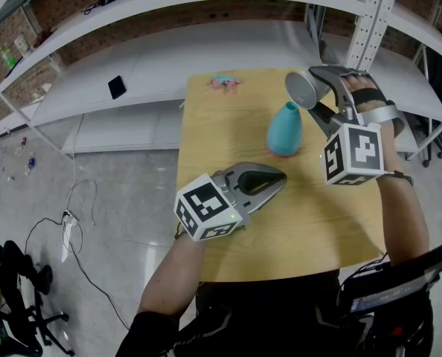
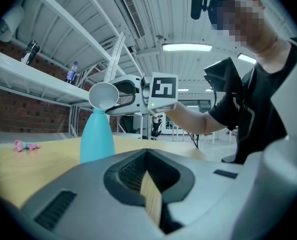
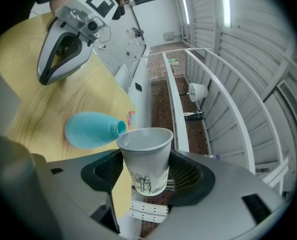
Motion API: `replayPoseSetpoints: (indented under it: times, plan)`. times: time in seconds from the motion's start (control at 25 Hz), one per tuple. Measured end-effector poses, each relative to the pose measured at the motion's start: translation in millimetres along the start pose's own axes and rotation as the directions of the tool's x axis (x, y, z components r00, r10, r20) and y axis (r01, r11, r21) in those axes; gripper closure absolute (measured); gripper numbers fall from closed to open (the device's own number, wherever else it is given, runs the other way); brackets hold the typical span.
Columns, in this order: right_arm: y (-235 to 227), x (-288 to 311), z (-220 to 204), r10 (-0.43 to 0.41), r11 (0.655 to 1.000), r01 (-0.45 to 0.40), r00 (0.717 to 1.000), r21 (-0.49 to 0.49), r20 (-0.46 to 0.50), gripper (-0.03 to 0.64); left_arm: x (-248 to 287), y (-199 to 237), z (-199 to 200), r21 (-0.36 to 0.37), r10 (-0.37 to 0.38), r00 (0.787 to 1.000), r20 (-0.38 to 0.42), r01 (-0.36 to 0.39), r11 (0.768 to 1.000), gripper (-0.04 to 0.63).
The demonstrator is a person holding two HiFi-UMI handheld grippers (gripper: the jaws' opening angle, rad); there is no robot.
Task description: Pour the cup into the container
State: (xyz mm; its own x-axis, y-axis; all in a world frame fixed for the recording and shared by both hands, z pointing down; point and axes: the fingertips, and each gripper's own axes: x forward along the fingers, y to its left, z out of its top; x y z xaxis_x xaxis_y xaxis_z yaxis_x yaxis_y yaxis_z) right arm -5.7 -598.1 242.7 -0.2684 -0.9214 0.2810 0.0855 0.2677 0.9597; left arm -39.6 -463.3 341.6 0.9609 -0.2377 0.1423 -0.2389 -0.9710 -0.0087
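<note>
- Cup: the base is covered by the jaws of the right gripper, which are clamped on its sides. A printed pattern on the wall is too small to read.
- Cup contents: only a white inner wall is seen in the right gripper view. Whether anything is in the cup cannot be told.
- Container: a teal, bottle-shaped vessel with a narrow neck, standing on the table just ahead of and below the right gripper's jaws. Its inside is hidden in every view.
- Left gripper: the jaws are drawn together with nothing between them, only a sliver of table showing through. The container is ahead of it and to its left.
- Pink item: lies at the table's far edge, beyond both grippers. It is too small and blurred to identify.
- Left gripper view only: the cup is shown tipped, mouth toward the camera, its rim directly over the container's neck.
- Head view only: the cup is seen on its side in the right gripper, beyond the container. The left gripper is low over the table, apart from both.
- Table's near edge: cut off by the person's body.
</note>
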Motion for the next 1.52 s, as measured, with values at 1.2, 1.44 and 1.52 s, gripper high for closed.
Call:
replayPoseSetpoints:
  times: [1.2,1.44,1.52]
  plan:
    - [44.5,11.6,-87.1,0.04,0.234,-0.325,0.945,0.916,0.325,0.322,-1.8,0.9,0.4,-0.001,0.003,1.0,-0.002,-0.003,1.0,0.603]
    - [69.3,22.9,-112.4,0.028,0.074,-0.317,0.948,0.946,0.316,0.322,-1.5,1.0,0.1,-0.002,0.003,1.0,0.0,-0.003,1.0,0.603]
    - [78.8,26.2,-121.0,0.037,0.048,-0.3,0.954,0.953,0.298,0.322,-1.6,0.7,-0.5,-0.003,0.002,1.0,0.0,-0.002,1.0,0.603]
